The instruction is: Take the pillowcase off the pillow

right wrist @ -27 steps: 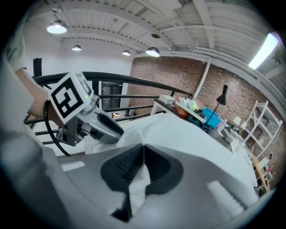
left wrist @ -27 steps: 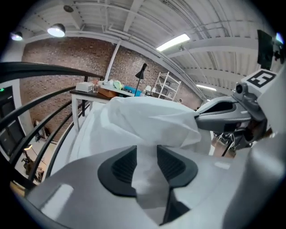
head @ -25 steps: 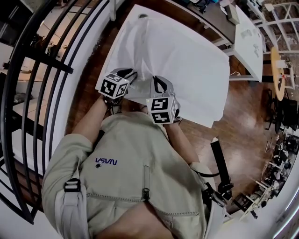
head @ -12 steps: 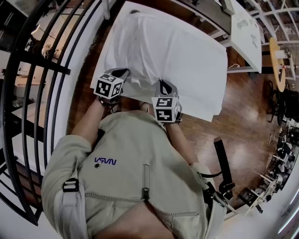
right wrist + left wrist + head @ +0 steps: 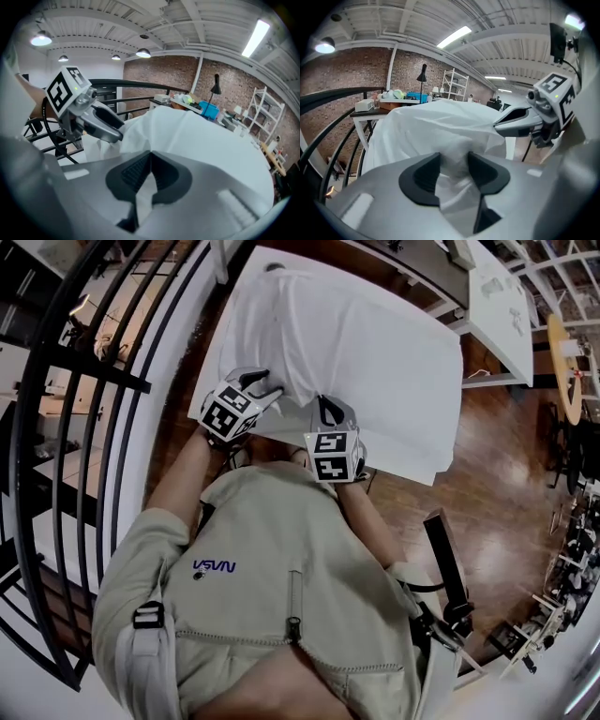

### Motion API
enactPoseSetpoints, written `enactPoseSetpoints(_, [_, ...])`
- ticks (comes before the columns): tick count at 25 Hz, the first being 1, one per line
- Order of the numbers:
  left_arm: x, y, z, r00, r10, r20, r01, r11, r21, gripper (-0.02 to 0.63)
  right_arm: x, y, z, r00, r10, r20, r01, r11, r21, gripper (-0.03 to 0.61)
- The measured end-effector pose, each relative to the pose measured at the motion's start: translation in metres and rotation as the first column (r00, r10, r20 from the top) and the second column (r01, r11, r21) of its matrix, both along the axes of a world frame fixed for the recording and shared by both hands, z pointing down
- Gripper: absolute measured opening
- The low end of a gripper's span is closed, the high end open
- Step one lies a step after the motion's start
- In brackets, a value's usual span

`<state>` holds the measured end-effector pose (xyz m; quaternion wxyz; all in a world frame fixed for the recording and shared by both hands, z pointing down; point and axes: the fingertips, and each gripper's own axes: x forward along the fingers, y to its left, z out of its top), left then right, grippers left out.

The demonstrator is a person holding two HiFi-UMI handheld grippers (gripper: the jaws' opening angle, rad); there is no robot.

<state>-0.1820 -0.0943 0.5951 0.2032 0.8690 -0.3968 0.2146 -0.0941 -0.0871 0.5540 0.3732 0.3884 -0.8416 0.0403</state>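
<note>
We hold the right tool (image 5: 149, 158) clamped on the pillowcase (image 5: 375, 343); the left tool (image 5: 453, 165), jaws just opening, stands apart around bunched fabric.

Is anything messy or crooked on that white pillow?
Only the near end. The pillowcase is bunched and wrinkled where the right gripper pinches it shut. The left gripper, whose jaws have just been opening, has a puffy wad of the cloth between them. Nothing looks torn or spilled.
</note>
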Motion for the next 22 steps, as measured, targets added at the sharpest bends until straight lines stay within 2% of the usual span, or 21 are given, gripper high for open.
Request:
enactPoseSetpoints(3, [0.004,-0.005,0.001,0.999,0.001,0.042,-0.001,1.0,-0.006,0.103,-0.008,0.005,-0.007,0.999,-0.029,0.023,0.029,0.999,0.015,0.006])
enactPoseSetpoints(7, [0.003,-0.008,-0.002,0.999,-0.006,0.049,0.006,1.0,-0.005,0.053,-0.032,0.022,-0.03,0.983,-0.16,0.092,0.151,0.984,0.099,0.034])
enactPoseSetpoints(9, [0.002,-0.01,-0.007,1.0,-0.018,0.022,0.019,1.0,-0.021,0.048,-0.045,0.033,-0.032,0.966,-0.238,0.097,0.229,0.969,0.096,0.05])
enactPoseSetpoints(12, [0.004,-0.014,-0.02,0.998,-0.041,-0.041,0.039,0.998,-0.055,0.041,-0.062,0.05,-0.02,0.937,-0.33,0.112,0.329,0.944,0.02,0.106])
enactPoseSetpoints(15, [0.006,-0.02,-0.04,0.991,-0.062,-0.116,0.054,0.996,-0.073,0.037,-0.08,0.067,-0.012,0.901,-0.413,0.134,0.421,0.906,-0.036,0.147])
enactPoseSetpoints(17, [0.008,-0.025,-0.054,0.984,-0.072,-0.165,0.059,0.995,-0.083,0.034,-0.089,0.069,-0.01,0.893,-0.432,0.123,0.439,0.898,-0.034,0.201])
enactPoseSetpoints(18, [0.01,-0.026,-0.061,0.98,-0.075,-0.186,0.059,0.994,-0.089,0.033,-0.091,0.065,-0.009,0.899,-0.425,0.1,0.429,0.903,-0.017,0.212])
enactPoseSetpoints(20, [0.013,-0.028,-0.071,0.975,-0.077,-0.211,0.058,0.994,-0.097,0.032,-0.088,0.05,-0.009,0.925,-0.378,0.028,0.377,0.925,0.038,0.209])
enactPoseSetpoints(21, [0.013,-0.029,-0.075,0.974,-0.077,-0.211,0.058,0.994,-0.097,0.031,-0.085,0.043,-0.01,0.938,-0.347,-0.007,0.347,0.935,0.07,0.142])
enactPoseSetpoints(22, [0.012,-0.029,-0.077,0.975,-0.079,-0.206,0.061,0.994,-0.092,0.031,-0.082,0.037,-0.013,0.947,-0.321,-0.028,0.322,0.942,0.094,0.042])
